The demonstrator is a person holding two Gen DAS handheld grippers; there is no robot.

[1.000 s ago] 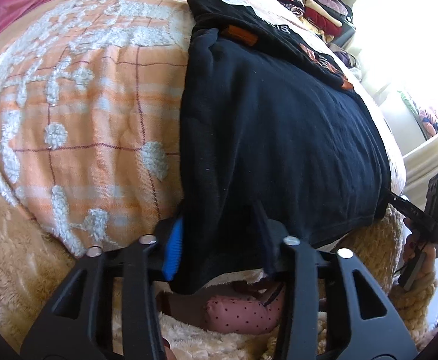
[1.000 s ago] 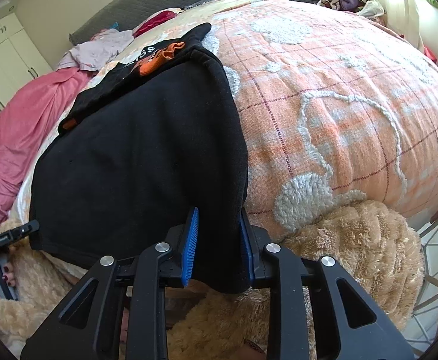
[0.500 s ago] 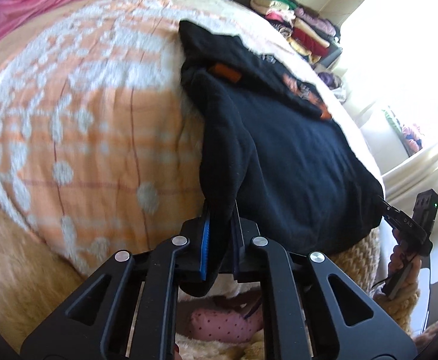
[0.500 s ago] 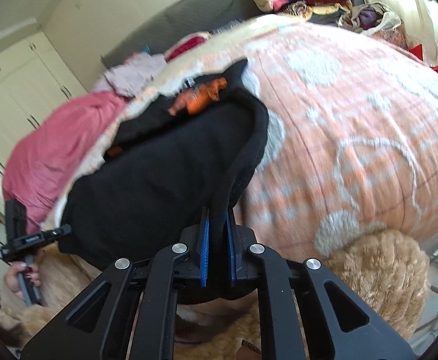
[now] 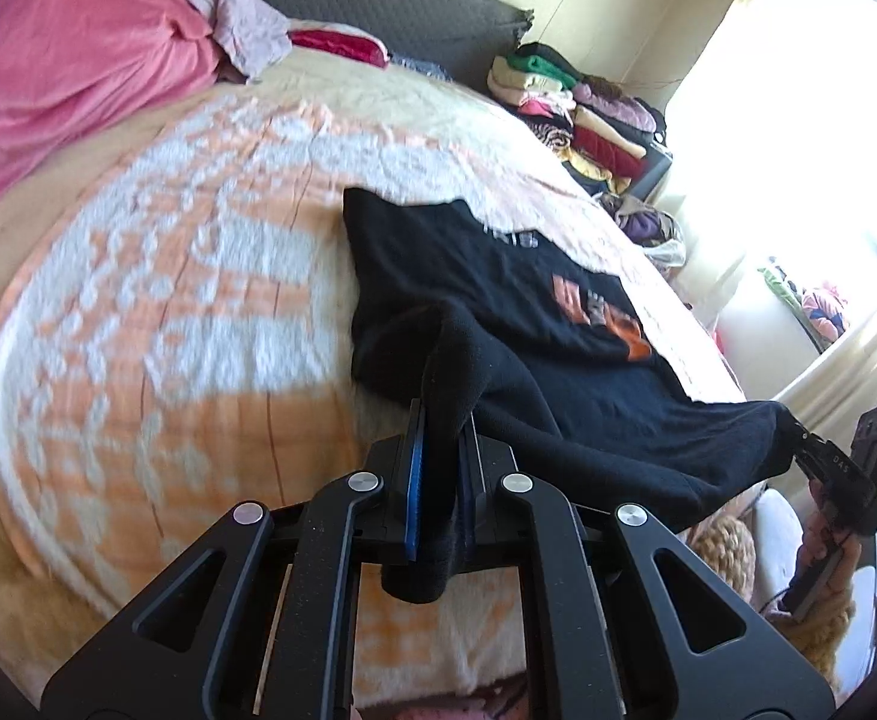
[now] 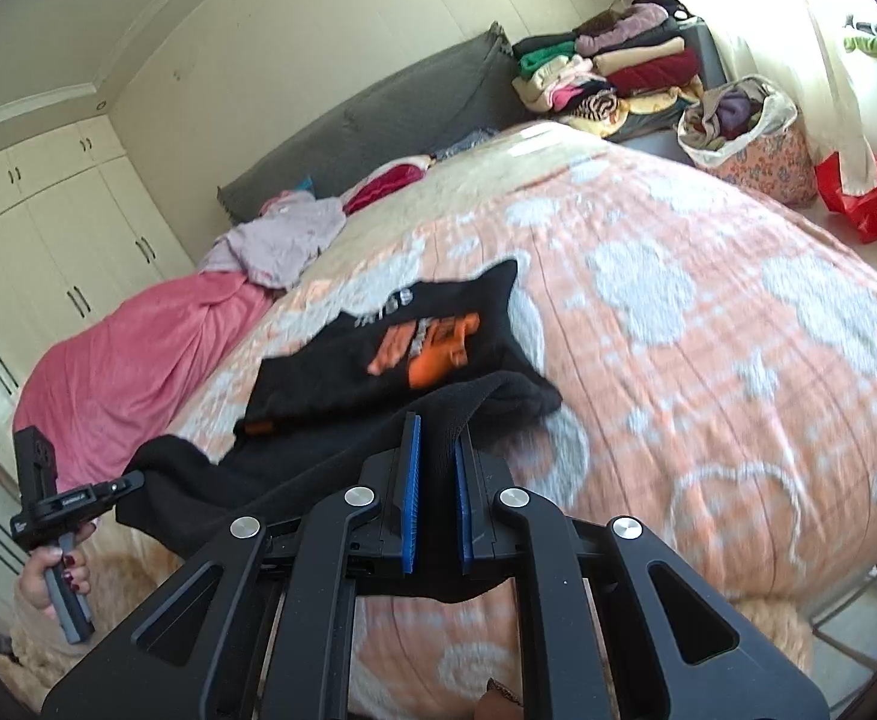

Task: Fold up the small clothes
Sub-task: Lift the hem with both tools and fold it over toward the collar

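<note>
A black shirt (image 5: 498, 300) with an orange print (image 5: 606, 318) lies on the orange and white bedspread (image 5: 168, 300). My left gripper (image 5: 441, 420) is shut on one near corner of its hem, lifted off the bed. The right gripper (image 6: 438, 429) is shut on the other near corner of the black shirt (image 6: 330, 378). The hem hangs stretched between the two. In the left wrist view the right gripper (image 5: 798, 432) shows at the far right, held by a hand. In the right wrist view the left gripper (image 6: 132, 480) shows at the left edge.
A pink blanket (image 5: 48, 60) and a lilac garment (image 5: 240, 30) lie at the head of the bed by the grey headboard (image 5: 378, 0). Folded clothes (image 6: 606, 72) are stacked beyond the bed, beside a flowered bag (image 6: 750, 132). White wardrobe doors (image 6: 48, 252) stand further back.
Both grippers closed on the shirt's near corners and rose, lifting the hem off the bed edge. The views tilted up, so more of the room shows.
</note>
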